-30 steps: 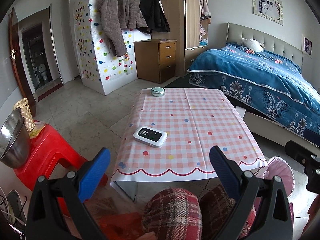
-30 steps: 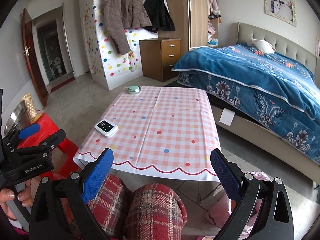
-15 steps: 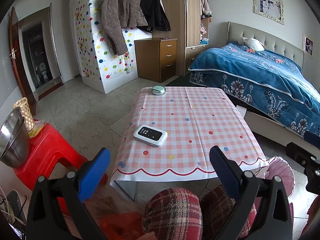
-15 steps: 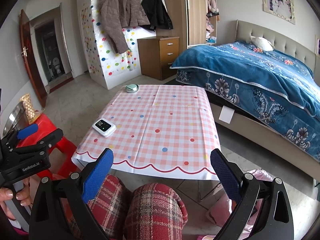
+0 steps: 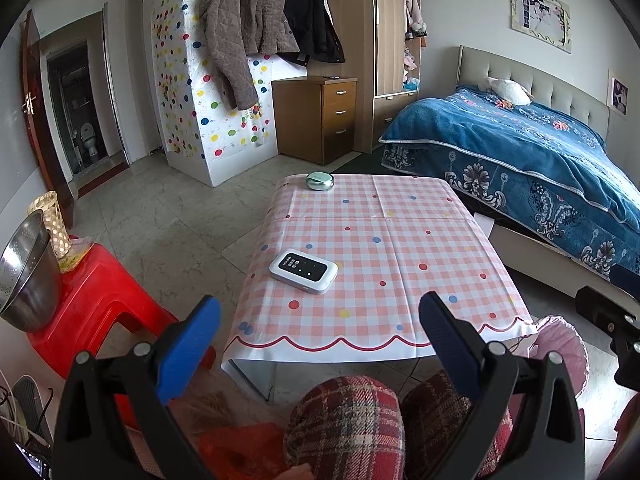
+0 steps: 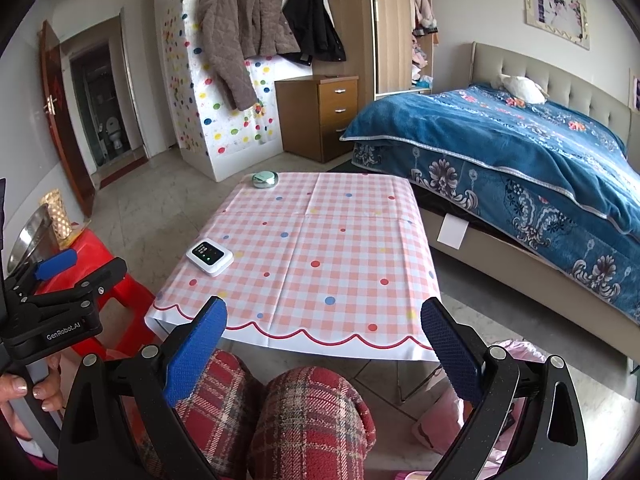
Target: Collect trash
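While bin (image 5: 560,344) shows left, hand (image 6: 24,390) right.

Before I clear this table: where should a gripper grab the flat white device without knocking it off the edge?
Grip the white device across its short sides, coming from above with the left gripper, the nearer one. It lies flat and thin near the table's left edge, so a sideways push would likely slide it off.
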The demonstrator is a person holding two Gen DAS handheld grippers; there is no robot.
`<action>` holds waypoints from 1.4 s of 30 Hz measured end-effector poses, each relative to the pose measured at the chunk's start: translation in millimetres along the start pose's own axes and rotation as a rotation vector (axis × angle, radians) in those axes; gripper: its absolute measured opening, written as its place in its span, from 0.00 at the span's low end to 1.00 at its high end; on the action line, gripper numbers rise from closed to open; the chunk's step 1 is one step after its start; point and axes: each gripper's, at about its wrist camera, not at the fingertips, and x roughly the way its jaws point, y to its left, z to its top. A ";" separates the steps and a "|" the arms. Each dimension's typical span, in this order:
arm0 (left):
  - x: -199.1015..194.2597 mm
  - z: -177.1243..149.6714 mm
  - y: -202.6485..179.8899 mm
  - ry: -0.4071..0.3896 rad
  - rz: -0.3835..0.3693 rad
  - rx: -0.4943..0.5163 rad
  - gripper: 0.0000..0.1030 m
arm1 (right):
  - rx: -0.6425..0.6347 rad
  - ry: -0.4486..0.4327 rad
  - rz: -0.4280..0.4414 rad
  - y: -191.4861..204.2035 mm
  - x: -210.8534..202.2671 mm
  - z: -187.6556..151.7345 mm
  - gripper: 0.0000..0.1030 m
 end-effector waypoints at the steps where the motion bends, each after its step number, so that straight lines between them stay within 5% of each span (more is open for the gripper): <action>1: 0.1 -0.5 -0.5 0.001 0.000 -0.001 0.94 | 0.000 -0.001 0.000 0.1 -0.3 -0.2 0.93; 42: 1.8 -4.9 1.0 0.007 0.009 -0.016 0.94 | 0.004 0.001 -0.001 -0.5 0.3 -1.8 0.93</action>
